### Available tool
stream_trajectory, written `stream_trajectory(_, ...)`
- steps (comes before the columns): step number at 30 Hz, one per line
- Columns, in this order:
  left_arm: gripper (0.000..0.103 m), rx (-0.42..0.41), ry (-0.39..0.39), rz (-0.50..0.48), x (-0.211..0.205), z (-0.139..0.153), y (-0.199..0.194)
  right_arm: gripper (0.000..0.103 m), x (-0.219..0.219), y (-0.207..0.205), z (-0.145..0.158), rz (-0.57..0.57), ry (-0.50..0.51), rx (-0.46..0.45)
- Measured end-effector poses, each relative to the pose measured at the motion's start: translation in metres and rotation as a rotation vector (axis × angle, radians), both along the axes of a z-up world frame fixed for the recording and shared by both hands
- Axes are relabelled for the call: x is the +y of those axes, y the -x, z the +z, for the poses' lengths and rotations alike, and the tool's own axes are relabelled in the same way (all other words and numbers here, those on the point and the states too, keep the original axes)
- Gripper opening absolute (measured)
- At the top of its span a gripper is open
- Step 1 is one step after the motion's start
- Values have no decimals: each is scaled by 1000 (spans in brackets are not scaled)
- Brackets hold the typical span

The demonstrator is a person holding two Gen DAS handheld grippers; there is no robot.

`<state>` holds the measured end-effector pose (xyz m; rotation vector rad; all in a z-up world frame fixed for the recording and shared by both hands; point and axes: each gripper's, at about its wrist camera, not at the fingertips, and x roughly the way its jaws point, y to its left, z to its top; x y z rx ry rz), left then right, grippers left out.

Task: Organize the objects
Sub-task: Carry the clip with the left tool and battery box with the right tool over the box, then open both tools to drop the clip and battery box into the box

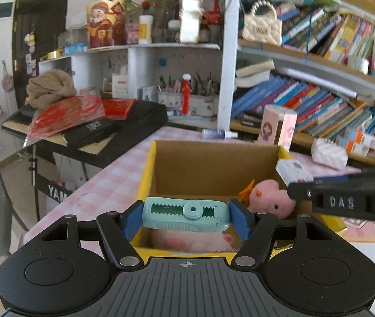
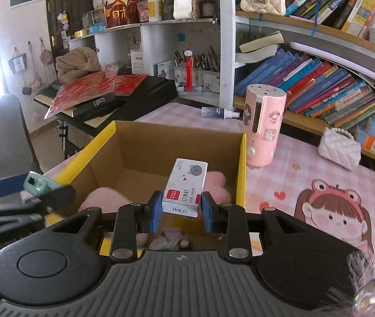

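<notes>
Above the cardboard box [image 2: 176,142], left tool [image 1: 186,216] clamps a teal stapler [image 1: 186,216]; right tool [image 2: 180,208] clamps a staple box [image 2: 186,185].

Left gripper [image 1: 186,215]: fingers closed, load clamped crosswise between blue pads [image 1: 134,220] | Right gripper [image 2: 181,208]: fingers closed, load clamped, tilted upward | Both held level, side by side.

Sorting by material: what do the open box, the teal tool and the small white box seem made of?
Open box: corrugated cardboard, matte brown inside. Teal tool: moulded plastic, smooth with a slight sheen. Small white box: probably thin printed card, with sharp folded edges.
</notes>
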<state>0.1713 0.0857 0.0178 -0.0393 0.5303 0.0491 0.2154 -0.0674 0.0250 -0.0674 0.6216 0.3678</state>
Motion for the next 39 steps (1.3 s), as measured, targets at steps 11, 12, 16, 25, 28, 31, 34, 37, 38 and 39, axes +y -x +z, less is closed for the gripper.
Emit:
stream_trajectory(11, 69, 119, -96, -10, -30, -33, -42, 29, 6, -48, -29, 89, 76, 51)
stream_trajectory(12, 69, 131, -103, -11, -32, -35, -45, 29, 7, -51, -31, 99, 86, 56)
stream_trajectory(16, 69, 144, -111, -6, -37, -39, -51, 29, 12, -64, -43, 142, 119, 73)
stream_trajectory(25, 72, 150, -126, -1, -41, -39, -56, 30, 26, -73, -47, 248, 179, 44)
stream_trajectory(28, 76, 151, -122, 8, -41, -39, -55, 30, 31, -74, -48, 279, 193, 38)
stream_trajectory(31, 78, 156, -99, 21, -39, -39, -53, 30, 33, -76, -48, 301, 198, 49)
stream_trajectory(34, 78, 153, -88, 30, -37, -38, -50, 30, 32, -75, -48, 305, 200, 51)
stream_trajectory(37, 81, 140, -79, 27, -37, -35, -45, 30, 32, -75, -47, 290, 202, 54)
stream_trajectory(38, 82, 133, -81, 27, -37, -33, -44, 31, 31, -74, -47, 282, 203, 54)
stream_trajectory(39, 82, 126, -83, 26, -37, -32, -41, 31, 31, -72, -46, 277, 202, 50)
